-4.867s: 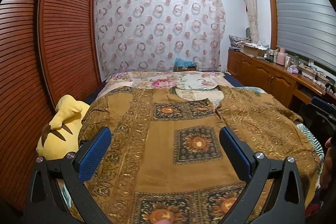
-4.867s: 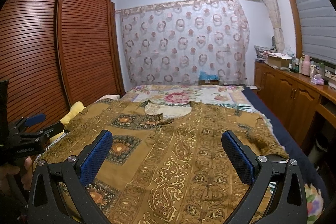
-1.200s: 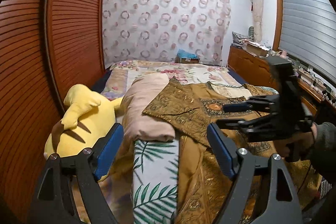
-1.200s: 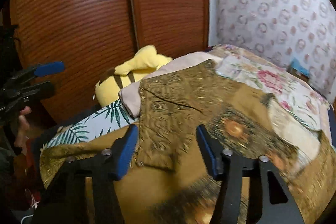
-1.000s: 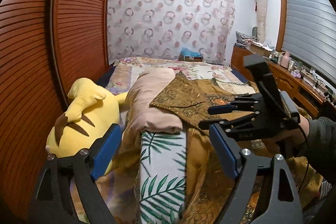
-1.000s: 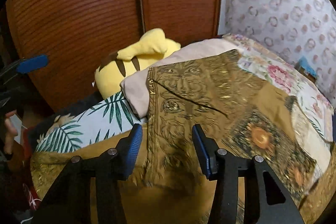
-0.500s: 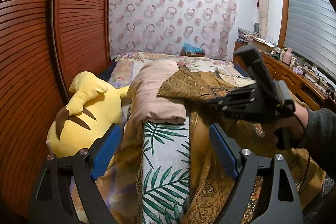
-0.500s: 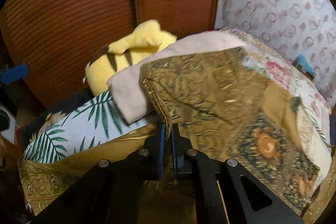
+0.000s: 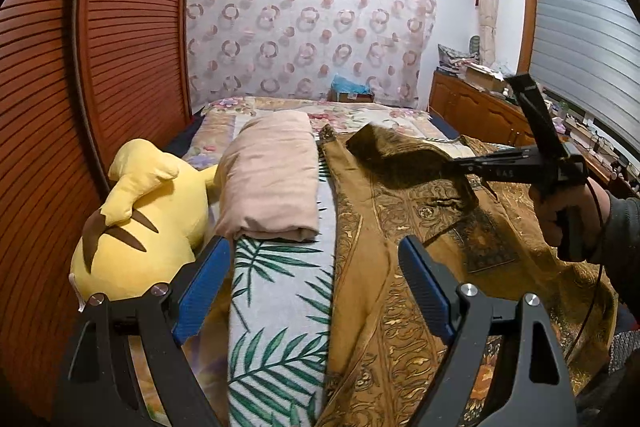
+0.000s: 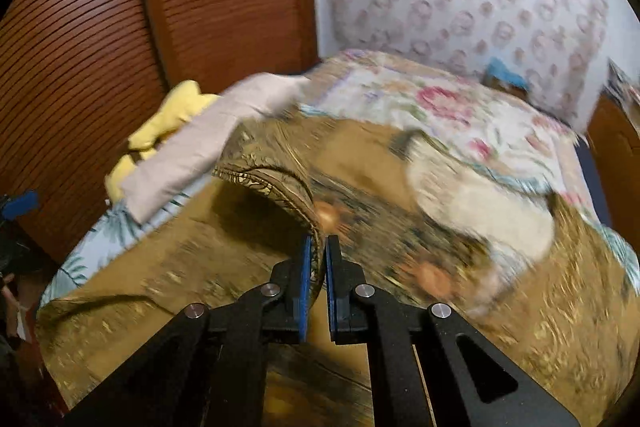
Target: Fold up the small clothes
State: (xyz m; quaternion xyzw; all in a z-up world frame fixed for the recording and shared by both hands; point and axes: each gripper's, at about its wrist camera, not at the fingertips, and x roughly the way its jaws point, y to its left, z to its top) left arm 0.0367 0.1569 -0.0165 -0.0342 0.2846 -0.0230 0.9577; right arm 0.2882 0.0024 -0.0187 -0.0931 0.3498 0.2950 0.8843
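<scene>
A brown and gold patterned shirt (image 9: 404, 227) lies spread on the bed. Its left sleeve (image 9: 396, 151) hangs lifted above the body of the shirt, pinched at its hem. My right gripper (image 10: 316, 255) is shut on that sleeve hem (image 10: 280, 187); the same right gripper (image 9: 460, 165) shows from the side in the left wrist view, held by a hand (image 9: 560, 211). My left gripper (image 9: 312, 279) stands open low over the bed's near left part, nothing between its fingers. The right wrist view is blurred.
A yellow plush toy (image 9: 136, 215) and a folded pink blanket (image 9: 272, 175) lie along the bed's left side by the slatted wardrobe doors (image 9: 100, 67). A leaf-print sheet (image 9: 280, 291) shows beside the shirt. A wooden cabinet (image 9: 480, 111) with clutter runs along the right.
My right gripper closed on the sleeve hem, lifted it off the pink blanket and carried it rightwards over the shirt. The left gripper barely shifted.
</scene>
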